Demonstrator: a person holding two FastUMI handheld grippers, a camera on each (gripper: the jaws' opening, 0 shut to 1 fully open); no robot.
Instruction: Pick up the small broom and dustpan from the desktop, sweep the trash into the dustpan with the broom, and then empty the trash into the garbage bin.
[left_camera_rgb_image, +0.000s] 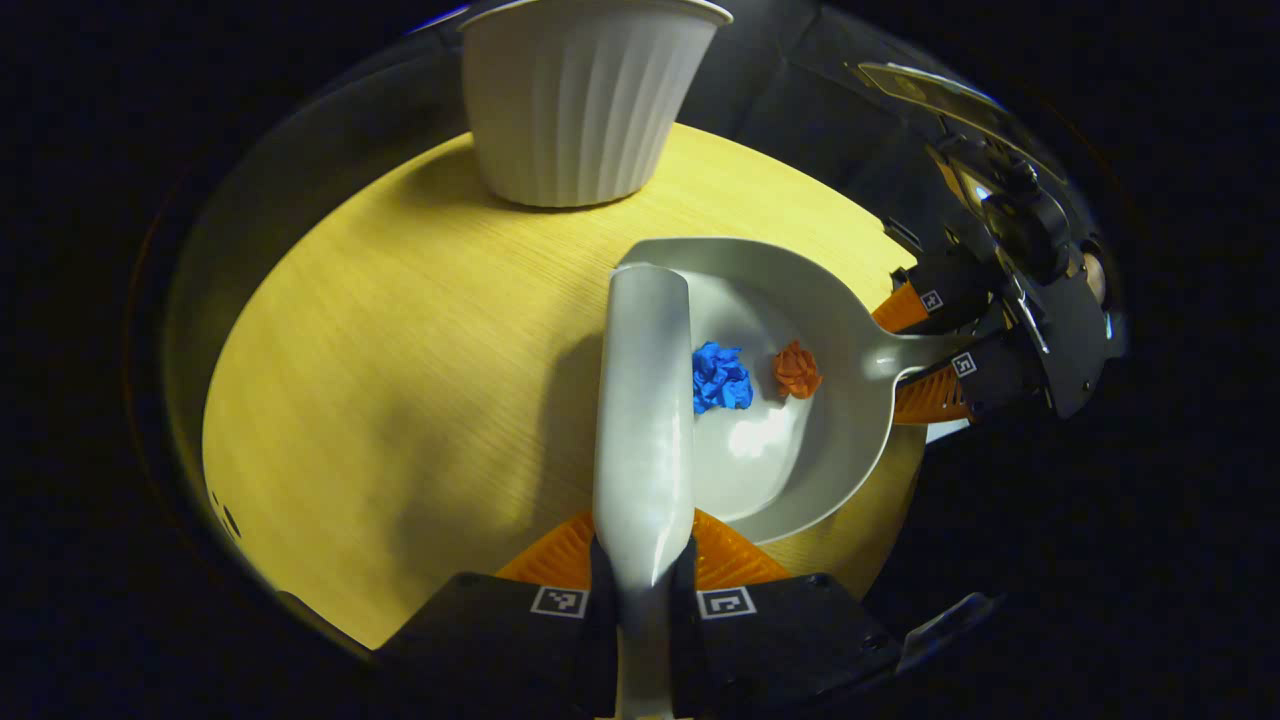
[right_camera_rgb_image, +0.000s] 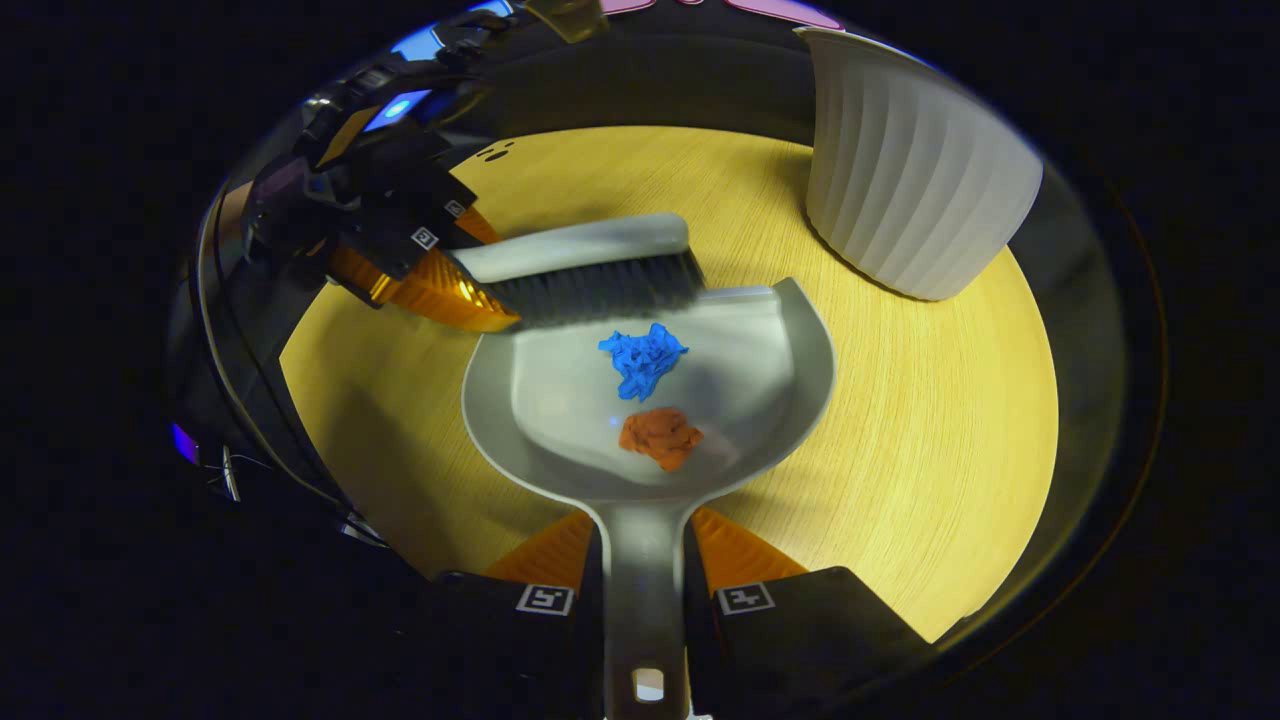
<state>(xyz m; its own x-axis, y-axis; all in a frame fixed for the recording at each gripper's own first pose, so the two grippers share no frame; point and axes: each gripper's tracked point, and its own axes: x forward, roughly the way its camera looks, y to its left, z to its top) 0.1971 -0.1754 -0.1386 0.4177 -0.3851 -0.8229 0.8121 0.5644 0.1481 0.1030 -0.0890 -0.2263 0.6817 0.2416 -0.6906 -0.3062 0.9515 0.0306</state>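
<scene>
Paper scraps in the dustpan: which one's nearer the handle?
The orange scrap; the blue scrap lies farther up the dustpan, by the broom.

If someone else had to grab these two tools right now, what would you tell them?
Left hand-held gripper: shut on the broom, bristles at the dustpan's open edge.
Right hand-held gripper: shut on the dustpan handle, pan on the table.
Done: blue scrap and orange scrap lie in the pan.
Left: lift the pan and tip it into the white bin at the table's far side.
</scene>
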